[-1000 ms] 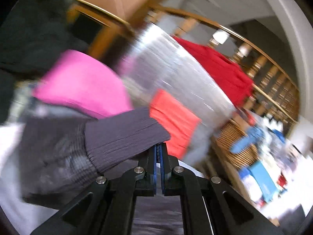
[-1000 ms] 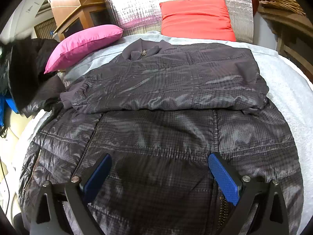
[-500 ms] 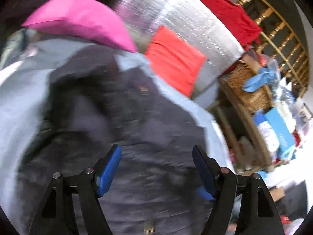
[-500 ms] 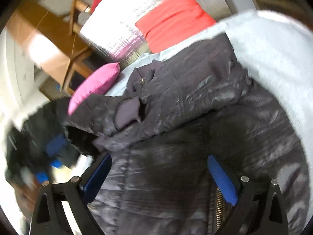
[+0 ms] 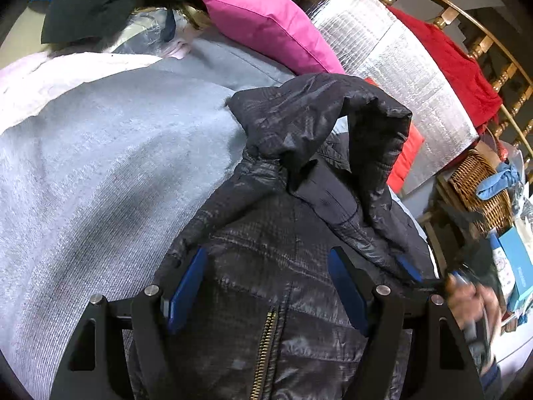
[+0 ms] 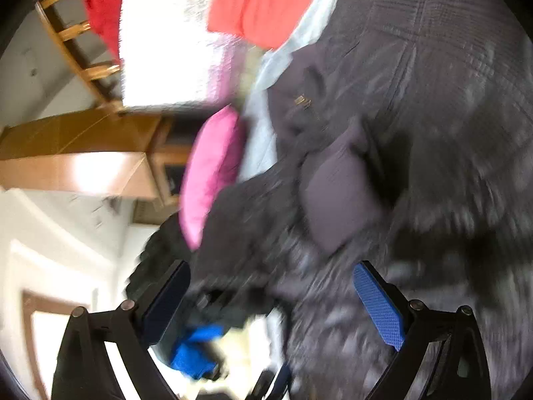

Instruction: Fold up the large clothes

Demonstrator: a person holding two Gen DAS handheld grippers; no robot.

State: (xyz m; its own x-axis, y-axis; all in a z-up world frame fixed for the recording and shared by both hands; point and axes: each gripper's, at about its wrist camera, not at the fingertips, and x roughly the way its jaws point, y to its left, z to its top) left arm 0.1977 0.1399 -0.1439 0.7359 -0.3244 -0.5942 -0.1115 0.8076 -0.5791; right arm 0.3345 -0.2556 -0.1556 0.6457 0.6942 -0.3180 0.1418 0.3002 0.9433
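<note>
Since a second ago the left gripper [image 5: 266, 286] has let go of the ribbed cuff it pinched and come down low over the jacket [image 5: 299, 233]; its blue pads [image 5: 186, 286] now stand spread with nothing pressed between them, quilted cloth lying beneath. On the grey knitted bed cover [image 5: 100, 166] the jacket fills the view from centre toward 6 o'clock: dark, glossy, faintly checked, with a brass zipper [image 5: 265, 350] at 6 o'clock and one sleeve arched into a stiff hump toward 12 o'clock. Only the left view shows the wicker basket [image 5: 479, 186] at 3 o'clock, the person's hand [image 5: 473, 303] at 4 o'clock, and the cover's coarse weave. Only the right view, heavily blurred and rolled sideways, shows the matte ribbed cuff [image 6: 336, 200] lying on the jacket [image 6: 433, 100] at centre, and a wooden cabinet [image 6: 83, 153] at 9 o'clock. The right gripper [image 6: 273, 303] is also spread wide, gripping nothing. Both views share one pink pillow [image 5: 266, 23], one orange-red cushion [image 6: 263, 3] and one silvery foil panel [image 5: 393, 63]; there are two grippers and one jacket.
</note>
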